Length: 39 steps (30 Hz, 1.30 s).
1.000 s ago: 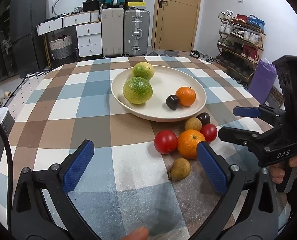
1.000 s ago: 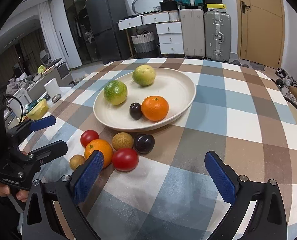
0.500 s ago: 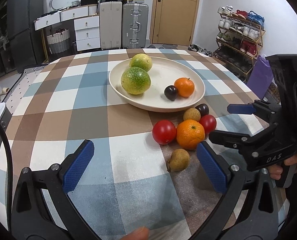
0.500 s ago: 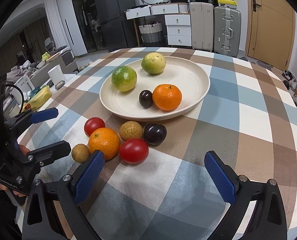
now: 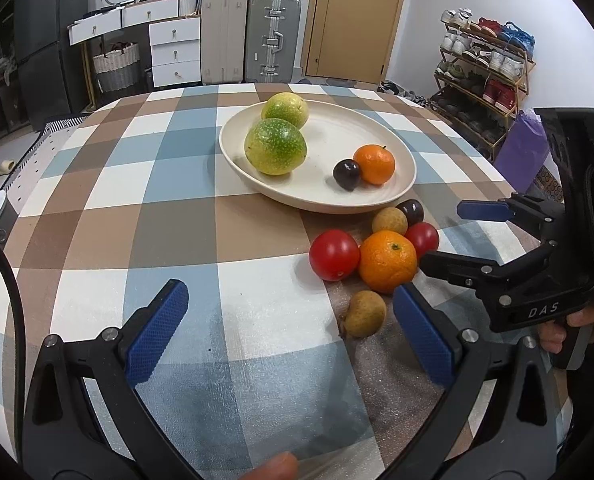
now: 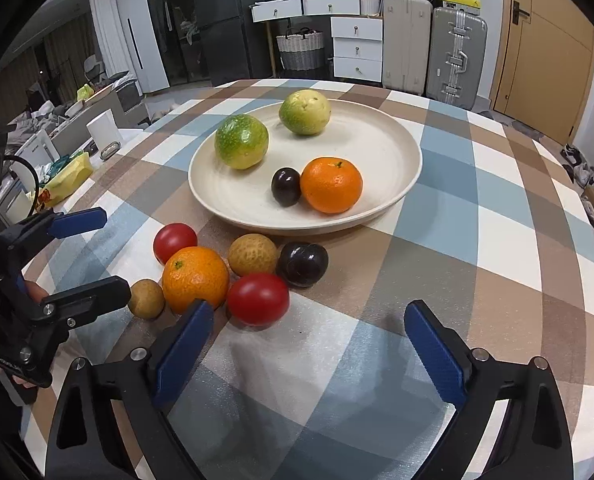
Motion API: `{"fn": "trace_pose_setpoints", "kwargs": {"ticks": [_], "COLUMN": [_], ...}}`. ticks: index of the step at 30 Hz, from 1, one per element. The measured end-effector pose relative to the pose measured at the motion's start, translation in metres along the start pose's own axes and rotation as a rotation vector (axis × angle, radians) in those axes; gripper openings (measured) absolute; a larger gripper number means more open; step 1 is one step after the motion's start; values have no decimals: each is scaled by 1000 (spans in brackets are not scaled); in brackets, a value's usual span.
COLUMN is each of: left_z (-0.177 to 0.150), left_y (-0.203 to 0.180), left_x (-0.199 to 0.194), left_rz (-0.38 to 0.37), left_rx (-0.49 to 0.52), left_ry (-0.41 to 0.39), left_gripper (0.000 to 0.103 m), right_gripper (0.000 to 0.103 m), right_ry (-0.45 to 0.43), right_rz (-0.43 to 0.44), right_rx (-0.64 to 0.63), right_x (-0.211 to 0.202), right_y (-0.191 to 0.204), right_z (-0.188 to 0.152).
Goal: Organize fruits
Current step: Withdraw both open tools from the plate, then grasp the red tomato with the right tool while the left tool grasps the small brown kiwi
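While four fruits sit in the plate, six wait on the table just near of it, and my left gripper and right gripper hover spread, empty.

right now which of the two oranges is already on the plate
The smaller orange, sitting on the plate beside a dark plum. The other orange lies on the tablecloth among the loose fruit, next to a red tomato.

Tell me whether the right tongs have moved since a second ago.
Yes. The right tongs have advanced toward the loose fruit: the red tomato and plate sit nearer them.
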<state>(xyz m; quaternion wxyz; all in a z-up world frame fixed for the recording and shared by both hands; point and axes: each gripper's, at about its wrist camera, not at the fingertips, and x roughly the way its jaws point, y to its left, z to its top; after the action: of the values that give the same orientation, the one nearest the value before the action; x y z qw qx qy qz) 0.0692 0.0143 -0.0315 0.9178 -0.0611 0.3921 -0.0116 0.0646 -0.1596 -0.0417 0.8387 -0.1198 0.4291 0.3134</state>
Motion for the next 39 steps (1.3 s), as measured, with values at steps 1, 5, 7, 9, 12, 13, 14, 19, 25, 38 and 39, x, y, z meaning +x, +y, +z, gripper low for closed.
{"fn": "trace_pose_setpoints", "kwargs": {"ticks": [1, 5, 7, 9, 12, 13, 14, 19, 25, 38, 39], "left_z": [0, 0, 0, 1, 1, 1, 0, 0, 0, -2, -2], "left_y": [0, 1, 1, 1, 1, 1, 1, -1, -1, -7, -9], "left_x": [1, 2, 2, 2, 3, 3, 3, 3, 3, 7, 9], "left_rz": [0, -2, -1, -2, -3, -3, -2, -4, -6, -11, -8], "left_rx": [-1, -4, -1, 1, -1, -1, 0, 0, 1, 30, 39], "left_ry": [4, 7, 10, 13, 14, 15, 14, 17, 12, 45, 47], "left_gripper": [102, 102, 102, 102, 102, 102, 102, 102, 102, 102, 102], "right_gripper": [98, 97, 92, 87, 83, 82, 80, 68, 50, 33, 33], "right_ry": [5, 23, 37, 37, 35, 35, 34, 21, 7, -1, -5], "right_rz": [1, 5, 3, -16, -19, -20, -19, -5, 33, 85, 87], "right_rx": [2, -5, -20, -41, -47, -51, -55, -72, -92, -84, -84], "right_x": [1, 5, 9, 10, 10, 11, 11, 8, 5, 0, 0], "right_y": [-1, 0, 4, 8, 10, 10, 11, 16, 23, 25, 25], "right_z": [0, 0, 1, 1, 2, 3, 3, 2, 2, -2, -2]}}
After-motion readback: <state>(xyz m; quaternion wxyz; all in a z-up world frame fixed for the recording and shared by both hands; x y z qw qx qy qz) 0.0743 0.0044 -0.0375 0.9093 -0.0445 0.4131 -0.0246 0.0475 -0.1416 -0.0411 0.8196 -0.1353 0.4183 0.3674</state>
